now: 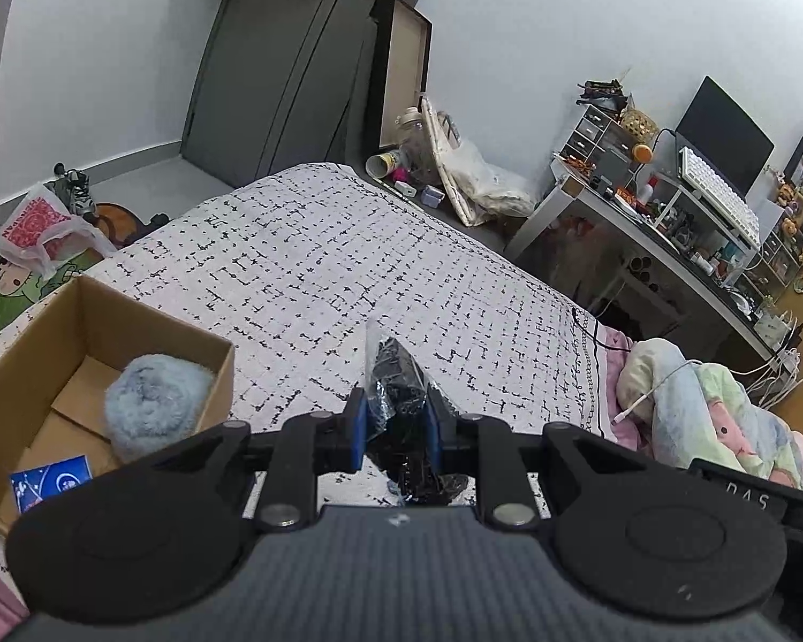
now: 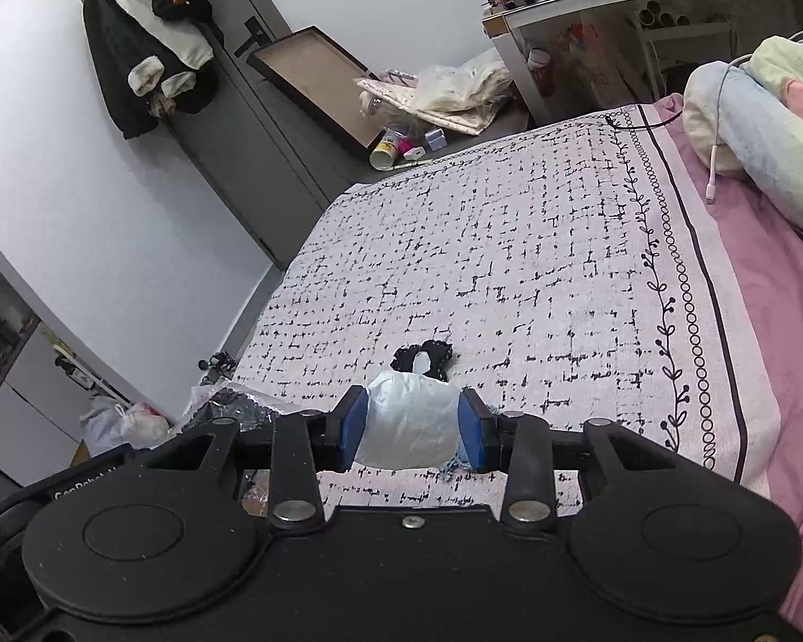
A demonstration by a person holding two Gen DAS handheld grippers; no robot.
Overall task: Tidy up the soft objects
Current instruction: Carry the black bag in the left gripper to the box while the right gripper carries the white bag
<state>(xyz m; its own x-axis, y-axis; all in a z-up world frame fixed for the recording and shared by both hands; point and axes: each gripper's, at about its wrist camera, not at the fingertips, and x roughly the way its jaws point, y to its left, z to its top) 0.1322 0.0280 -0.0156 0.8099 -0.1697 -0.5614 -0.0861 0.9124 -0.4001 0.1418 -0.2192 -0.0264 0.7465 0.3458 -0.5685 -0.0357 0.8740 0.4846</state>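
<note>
My left tongs (image 1: 396, 422) are clamped on a black item in clear crinkly plastic (image 1: 401, 406), blue pads pressed tight on both sides; its lower end drops behind the tongs' body, so I can't make out the full shape or what it is. My right tongs (image 2: 412, 430) grip a pale grey-white soft bundle (image 2: 409, 428), pads touching both sides w/ a wider gap; a bit of blue fabric peeks out under it at the right pad, hard to ID. Just beyond on the bed cover (image 2: 508, 246) lies a small black lacy piece w/ a white tag (image 2: 423, 358), partly hidden by the bundle. In the left view a cardboard box (image 1: 37, 353) sits at the bed's left edge, near corner cut off by the tongs; inside are a fluffy light-blue roll (image 1: 155, 401) against the right wall and a blue packet (image 1: 53, 484), partly covered. Pastel blanket (image 1: 722, 406) at right, cropped. Desk clutter at rear too small to tell.
</note>
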